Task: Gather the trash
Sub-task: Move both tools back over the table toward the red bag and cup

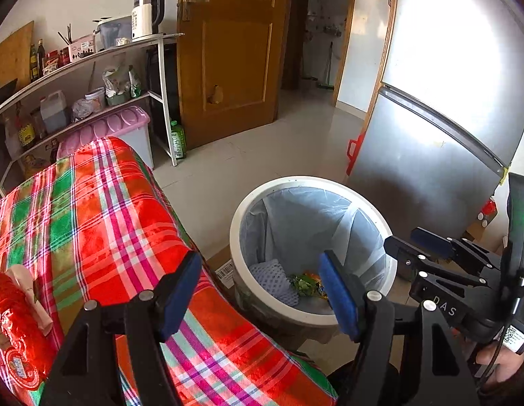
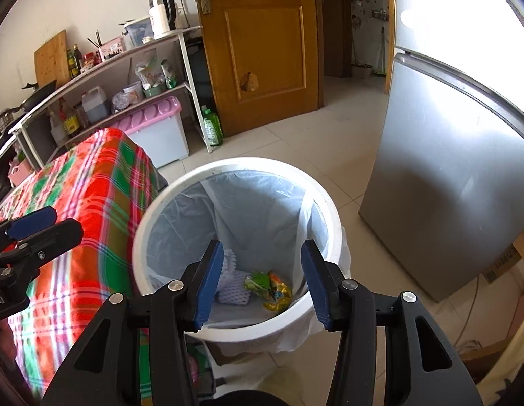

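both grippers hang with jaws wide and nothing between the blue pads above a white bin (image 2: 236, 165) lined with a clear bag, where a white foam net (image 2: 233, 286) and green and yellow snack wrappers (image 2: 270, 289) already lie at the bottom; the right gripper (image 2: 262, 275) sits squarely over the bin's mouth, while the left gripper (image 1: 260, 296) straddles the bin's rim and the edge of the table draped in a red and green plaid cloth (image 1: 93, 209); the next candidate for collection appears to be the red printed packet (image 1: 17, 324) with a pale wrapper beside it, lying on the cloth at about nine o'clock from the left gripper in the left wrist view, its long axis running roughly from eleven to five o'clock; the left hand is judged the nearer, since the right gripper is over the bin on the far side from the table
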`<state>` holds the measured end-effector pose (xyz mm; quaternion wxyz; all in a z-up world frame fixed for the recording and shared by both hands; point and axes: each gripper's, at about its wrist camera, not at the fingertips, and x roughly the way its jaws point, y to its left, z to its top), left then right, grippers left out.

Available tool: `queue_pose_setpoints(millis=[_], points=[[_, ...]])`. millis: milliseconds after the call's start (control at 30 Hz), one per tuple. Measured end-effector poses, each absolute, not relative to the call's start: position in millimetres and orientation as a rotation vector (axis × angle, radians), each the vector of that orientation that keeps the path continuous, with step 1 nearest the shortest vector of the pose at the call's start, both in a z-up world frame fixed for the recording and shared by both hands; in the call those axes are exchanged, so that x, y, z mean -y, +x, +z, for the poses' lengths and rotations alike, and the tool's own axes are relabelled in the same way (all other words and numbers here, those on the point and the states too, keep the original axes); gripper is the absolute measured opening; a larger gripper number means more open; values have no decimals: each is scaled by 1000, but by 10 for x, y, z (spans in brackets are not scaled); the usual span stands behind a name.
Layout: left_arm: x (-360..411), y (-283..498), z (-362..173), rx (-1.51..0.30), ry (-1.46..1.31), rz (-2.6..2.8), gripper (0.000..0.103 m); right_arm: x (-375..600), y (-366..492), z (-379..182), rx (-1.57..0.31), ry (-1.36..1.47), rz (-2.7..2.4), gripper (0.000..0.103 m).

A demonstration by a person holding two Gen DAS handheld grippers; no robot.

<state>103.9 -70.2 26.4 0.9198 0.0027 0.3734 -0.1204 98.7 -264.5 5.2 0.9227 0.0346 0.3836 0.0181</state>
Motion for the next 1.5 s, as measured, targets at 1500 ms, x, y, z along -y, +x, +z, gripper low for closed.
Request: queue_pose_setpoints(millis=[1500], points=[[-2137,-259,263,-651,-249,269,82,204,585,288,-707,-74,539,57]])
